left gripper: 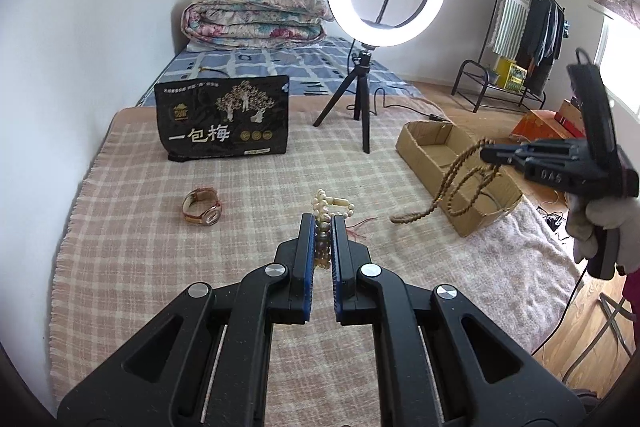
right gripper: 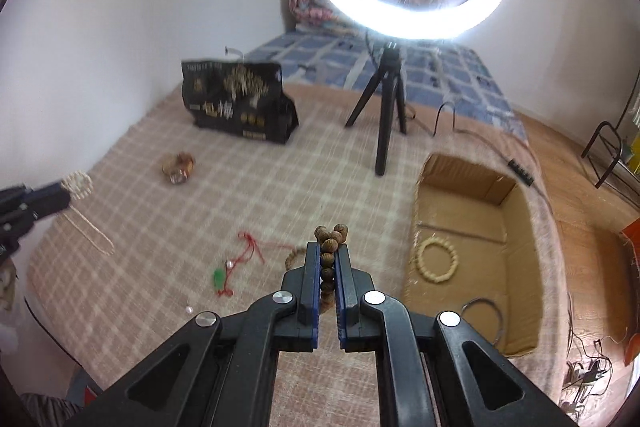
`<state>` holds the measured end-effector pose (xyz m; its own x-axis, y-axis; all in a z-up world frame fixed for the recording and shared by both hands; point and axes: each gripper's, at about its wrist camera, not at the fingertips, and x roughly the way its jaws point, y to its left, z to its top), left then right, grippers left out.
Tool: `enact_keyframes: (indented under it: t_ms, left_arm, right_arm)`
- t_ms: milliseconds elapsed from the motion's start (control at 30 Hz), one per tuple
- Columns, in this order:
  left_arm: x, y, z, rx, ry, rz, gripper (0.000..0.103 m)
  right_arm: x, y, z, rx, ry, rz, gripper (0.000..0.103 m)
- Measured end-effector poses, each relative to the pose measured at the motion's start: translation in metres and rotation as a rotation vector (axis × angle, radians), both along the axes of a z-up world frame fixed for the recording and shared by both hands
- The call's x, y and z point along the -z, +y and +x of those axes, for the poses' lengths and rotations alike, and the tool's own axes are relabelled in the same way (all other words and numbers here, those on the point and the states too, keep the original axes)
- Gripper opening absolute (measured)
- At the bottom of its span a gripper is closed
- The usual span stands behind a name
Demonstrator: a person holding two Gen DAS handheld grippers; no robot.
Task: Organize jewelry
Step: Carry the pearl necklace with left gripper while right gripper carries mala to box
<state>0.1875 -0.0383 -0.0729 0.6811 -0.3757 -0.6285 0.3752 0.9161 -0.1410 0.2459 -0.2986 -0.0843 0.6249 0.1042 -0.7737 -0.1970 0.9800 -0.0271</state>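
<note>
1. Right gripper point(right gripper: 329, 255) is clamped on a brown bead strand point(right gripper: 330, 241), whose long loop dangles from it above the blanket point(left gripper: 140, 227).
2. Cardboard box point(right gripper: 520, 211) lies just right of that gripper, its long axis running near to far; a pale bracelet point(right gripper: 436, 260) already sits inside.
3. Left gripper point(left gripper: 322, 227) pinches a pearl bracelet point(left gripper: 326, 205), farther left of the box.
</note>
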Motion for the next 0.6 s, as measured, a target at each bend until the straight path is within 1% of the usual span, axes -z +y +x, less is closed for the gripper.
enact_keyframes:
  t_ms: [133,333,600]
  left_arm:
    - [-0.011,-0.013,0.001,0.022,-0.012,-0.013,0.005]
    - [-0.026,-0.043,0.005,0.070,-0.029,-0.032,0.005]
    - [-0.038,-0.096,0.020,0.141,-0.044,-0.053,0.005]
  right_arm:
    - [-0.036,-0.006,-0.004,-0.001,-0.066,-0.009,0.004]
    - [-0.076,-0.018,-0.008,0.007,-0.134,-0.019,0.004]
    - [-0.096,-0.046,0.003,0.047,-0.163,-0.047,0.004]
